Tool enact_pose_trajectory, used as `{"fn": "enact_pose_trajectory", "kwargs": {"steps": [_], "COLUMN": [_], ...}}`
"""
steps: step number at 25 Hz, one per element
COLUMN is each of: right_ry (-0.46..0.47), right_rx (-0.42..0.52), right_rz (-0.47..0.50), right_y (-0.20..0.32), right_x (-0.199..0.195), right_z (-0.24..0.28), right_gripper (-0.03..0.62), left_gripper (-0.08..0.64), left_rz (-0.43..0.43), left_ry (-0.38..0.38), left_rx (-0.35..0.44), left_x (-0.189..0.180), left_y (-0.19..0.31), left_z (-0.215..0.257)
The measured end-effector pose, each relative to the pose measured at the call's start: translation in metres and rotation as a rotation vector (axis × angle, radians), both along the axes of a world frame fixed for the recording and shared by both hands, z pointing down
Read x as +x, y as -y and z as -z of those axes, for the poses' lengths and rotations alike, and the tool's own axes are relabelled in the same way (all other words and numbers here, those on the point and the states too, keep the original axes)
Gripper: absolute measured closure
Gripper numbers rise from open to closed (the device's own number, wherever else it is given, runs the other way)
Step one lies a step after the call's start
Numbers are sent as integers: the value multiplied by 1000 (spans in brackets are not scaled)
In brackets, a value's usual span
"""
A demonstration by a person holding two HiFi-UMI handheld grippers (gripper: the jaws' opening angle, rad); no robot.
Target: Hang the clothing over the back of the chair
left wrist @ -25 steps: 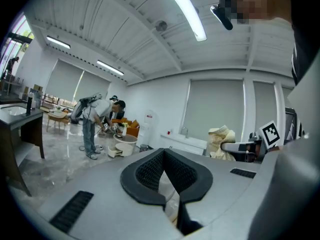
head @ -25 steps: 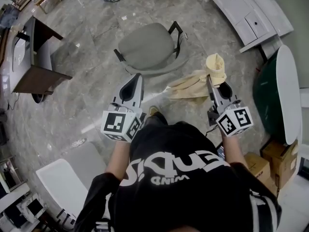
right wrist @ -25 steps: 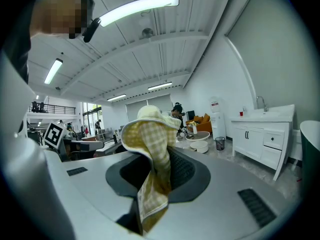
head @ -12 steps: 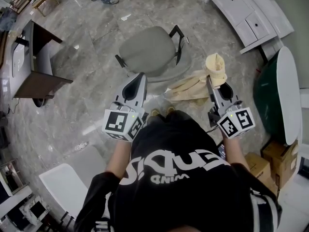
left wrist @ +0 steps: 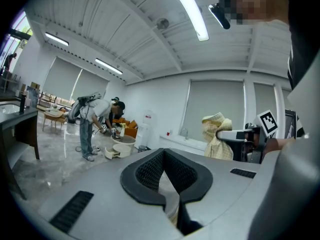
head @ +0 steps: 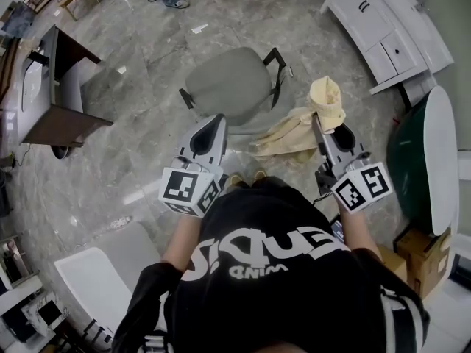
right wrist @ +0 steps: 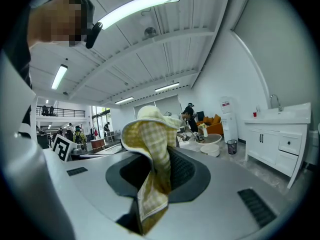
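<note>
A grey office chair (head: 228, 83) stands on the marble floor just ahead of me, its curved back (head: 254, 121) nearest to me. My right gripper (head: 319, 122) is shut on a pale yellow checked clothing (head: 298, 129). The cloth is bunched above the jaws and trails left toward the chair back. In the right gripper view the clothing (right wrist: 150, 134) fills the gap between the jaws of the right gripper (right wrist: 154, 181). My left gripper (head: 217, 121) hovers beside the chair back, shut with nothing in it. The left gripper view shows the left gripper (left wrist: 169, 176) with pads together, and the clothing (left wrist: 216, 134) off to the right.
A dark desk (head: 62, 120) stands at the left, white cabinets (head: 383, 28) at the upper right. A green round table (head: 416, 153) and cardboard boxes (head: 408, 252) are at my right. A white chair (head: 96, 278) is behind left. A person (left wrist: 92, 121) bends over farther off.
Both grippers have moved a little forward toward the chair. The right one has risen slightly with the clothing still in it.
</note>
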State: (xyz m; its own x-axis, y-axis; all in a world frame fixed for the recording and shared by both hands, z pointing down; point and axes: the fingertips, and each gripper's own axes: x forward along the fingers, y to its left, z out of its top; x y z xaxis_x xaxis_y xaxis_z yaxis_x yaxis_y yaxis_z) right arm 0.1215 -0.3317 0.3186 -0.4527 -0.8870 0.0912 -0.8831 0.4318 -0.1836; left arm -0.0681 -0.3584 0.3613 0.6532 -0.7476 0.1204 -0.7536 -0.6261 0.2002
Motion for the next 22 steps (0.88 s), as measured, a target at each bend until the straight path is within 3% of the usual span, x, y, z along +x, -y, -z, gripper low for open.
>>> {"fn": "enact_pose_trajectory", "kwargs": {"steps": [22], "right_ry": [11], "right_rx": [26], "right_rz": [91], "right_y": [39], "right_x": [-26], "right_z": [45], "right_gripper": [504], "left_gripper": [545], "left_rz": [56], "left_ry": [-6], "left_rx": [-12], "left_x": [-8], "left_y": [18], "left_z": [-3]}}
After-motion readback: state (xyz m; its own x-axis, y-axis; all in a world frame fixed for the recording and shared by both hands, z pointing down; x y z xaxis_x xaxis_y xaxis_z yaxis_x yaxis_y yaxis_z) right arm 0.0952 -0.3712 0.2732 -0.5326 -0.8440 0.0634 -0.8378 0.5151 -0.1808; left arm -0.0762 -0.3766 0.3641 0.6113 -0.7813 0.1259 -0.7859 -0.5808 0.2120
